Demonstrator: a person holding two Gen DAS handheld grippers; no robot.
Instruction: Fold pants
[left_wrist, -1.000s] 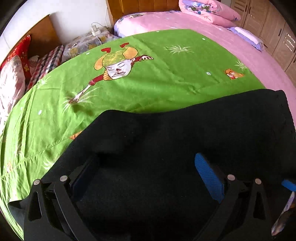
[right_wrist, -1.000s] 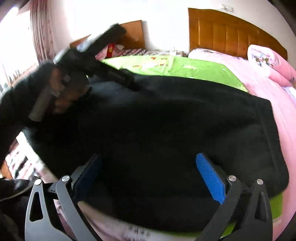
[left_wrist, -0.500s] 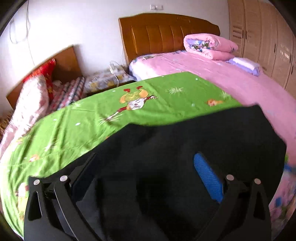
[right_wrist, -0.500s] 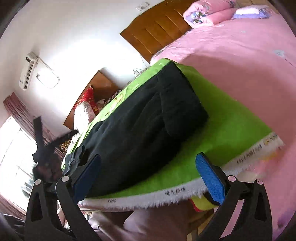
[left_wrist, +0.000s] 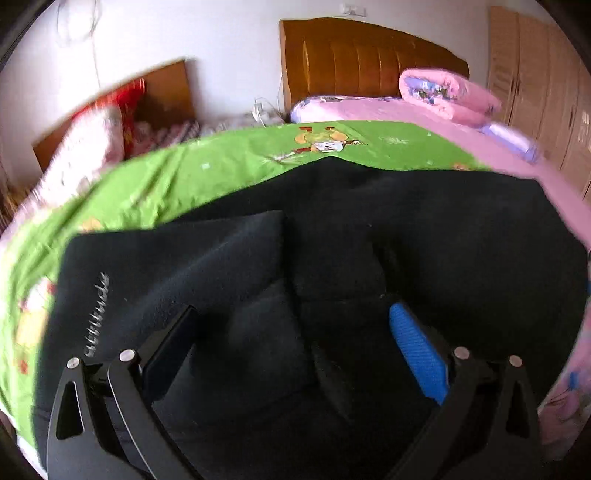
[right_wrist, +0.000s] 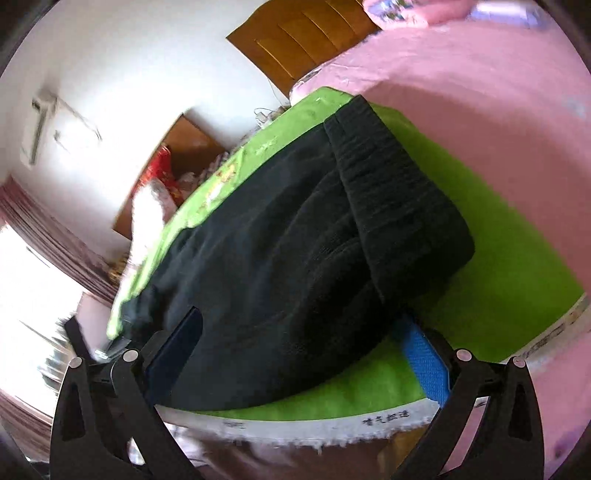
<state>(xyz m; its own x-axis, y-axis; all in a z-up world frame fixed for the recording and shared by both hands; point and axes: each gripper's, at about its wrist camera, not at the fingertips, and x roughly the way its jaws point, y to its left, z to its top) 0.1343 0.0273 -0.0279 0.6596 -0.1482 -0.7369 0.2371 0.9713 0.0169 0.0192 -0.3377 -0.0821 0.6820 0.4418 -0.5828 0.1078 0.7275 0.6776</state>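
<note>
Between spread left gripper (left_wrist: 291, 332) fingers: black pants (left_wrist: 369, 240), on green sheet (left_wrist: 184, 177).

The pants (left_wrist: 424, 236) under my left gripper (left_wrist: 291, 343) are black matt fleecy cloth, ribbed at the waistband (right_wrist: 399, 192) in the right view. My fingers are matt black plastic with ridged blue pads (left_wrist: 417, 354) and shiny metal pins. The green sheet (left_wrist: 207, 173) is smooth printed cloth; the headboard (left_wrist: 362, 62) at upper centre is glossy wood.
</note>
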